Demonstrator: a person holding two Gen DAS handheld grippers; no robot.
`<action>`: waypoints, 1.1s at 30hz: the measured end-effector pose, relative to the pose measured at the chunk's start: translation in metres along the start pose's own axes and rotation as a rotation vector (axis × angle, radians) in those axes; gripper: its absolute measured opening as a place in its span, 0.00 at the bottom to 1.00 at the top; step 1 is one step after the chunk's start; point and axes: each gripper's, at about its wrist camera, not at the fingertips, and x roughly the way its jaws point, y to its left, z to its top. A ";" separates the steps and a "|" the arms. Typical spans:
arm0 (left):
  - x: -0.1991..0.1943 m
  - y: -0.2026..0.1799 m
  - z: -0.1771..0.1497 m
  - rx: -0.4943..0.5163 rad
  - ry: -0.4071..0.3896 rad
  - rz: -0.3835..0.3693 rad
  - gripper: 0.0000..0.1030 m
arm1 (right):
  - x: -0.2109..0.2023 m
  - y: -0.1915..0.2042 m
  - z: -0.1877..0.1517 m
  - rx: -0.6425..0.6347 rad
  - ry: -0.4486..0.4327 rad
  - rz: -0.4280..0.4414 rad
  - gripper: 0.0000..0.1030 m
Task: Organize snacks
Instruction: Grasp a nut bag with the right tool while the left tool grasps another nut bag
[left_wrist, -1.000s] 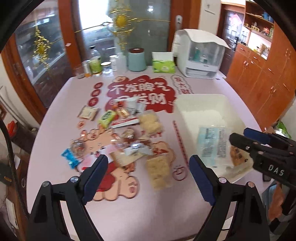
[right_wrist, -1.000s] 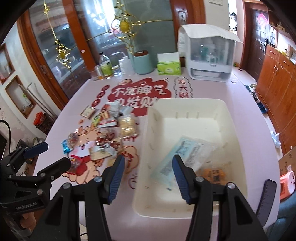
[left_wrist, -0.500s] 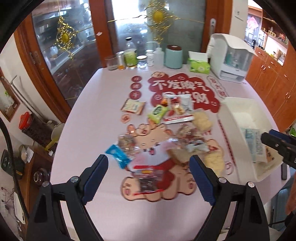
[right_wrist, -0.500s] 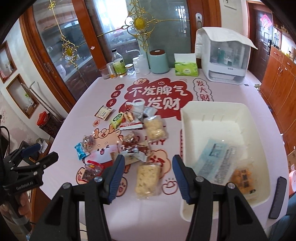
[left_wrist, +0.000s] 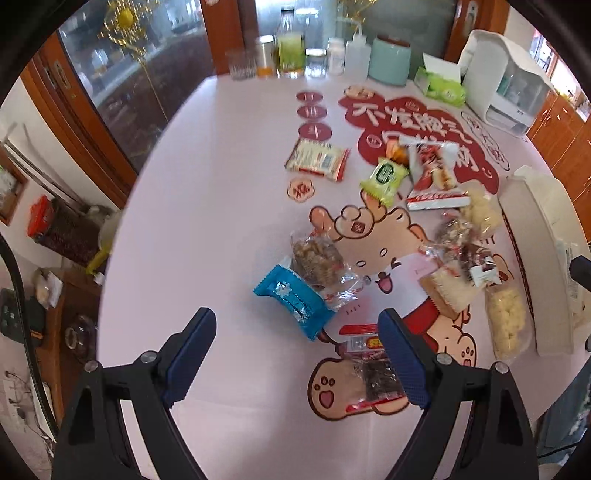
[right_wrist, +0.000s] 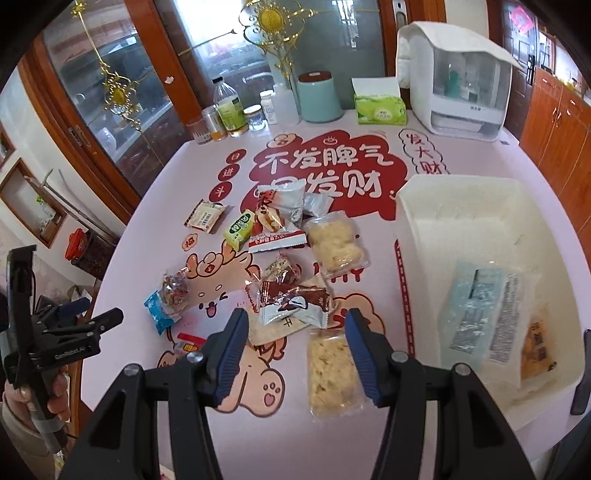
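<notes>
Left wrist and right wrist views of a pink worktop (right_wrist: 461, 155) printed with red characters and a cartoon figure, read from left to right. The left hand-held gripper (left_wrist: 297, 354) is spread wide and holds nothing; it hovers above the near left part of the worktop, with a blue snack packet (left_wrist: 291, 301) lying between and just beyond its blue pads (left_wrist: 188, 354). A clear bag of brown snacks (left_wrist: 317, 258) touches the blue packet's far side, and a red-labelled clear packet (left_wrist: 369, 365) lies beside the right pad. Farther back lie a striped white wafer packet (left_wrist: 318, 160) and a green packet (left_wrist: 384, 177), apart from each other. In the right wrist view the left hand-held gripper (right_wrist: 99, 317) appears at the left edge, held in a hand (right_wrist: 55, 398). The right hand-held gripper (right_wrist: 293, 349) is likewise wide and empty, hovering over the middle of the snack pile; a dark red-brown packet (right_wrist: 291, 295) lies just beyond its pads (right_wrist: 229, 350), and a clear bag of pale puffed snacks (right_wrist: 332, 373) lies between them toward the right one. A second clear bag of pale round snacks (right_wrist: 338, 245) lies farther back. To the right stands the white plastic bin (right_wrist: 461, 206), which contains a pale blue flat packet (right_wrist: 474, 306) and an orange snack packet (right_wrist: 537, 350) side by side. Along the far edge stand bottles (right_wrist: 229, 107), a teal canister (right_wrist: 319, 96), a green tissue box (right_wrist: 378, 105) and a white appliance (right_wrist: 458, 70).
</notes>
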 end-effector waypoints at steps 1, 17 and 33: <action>0.007 0.001 0.002 -0.006 0.013 -0.011 0.86 | 0.007 0.001 0.001 -0.001 0.005 -0.001 0.53; 0.109 -0.006 0.049 0.059 0.136 -0.110 0.86 | 0.134 0.022 0.038 -0.045 0.149 -0.024 0.53; 0.132 -0.025 0.039 0.107 0.139 -0.054 0.63 | 0.179 0.052 0.034 -0.189 0.226 -0.055 0.50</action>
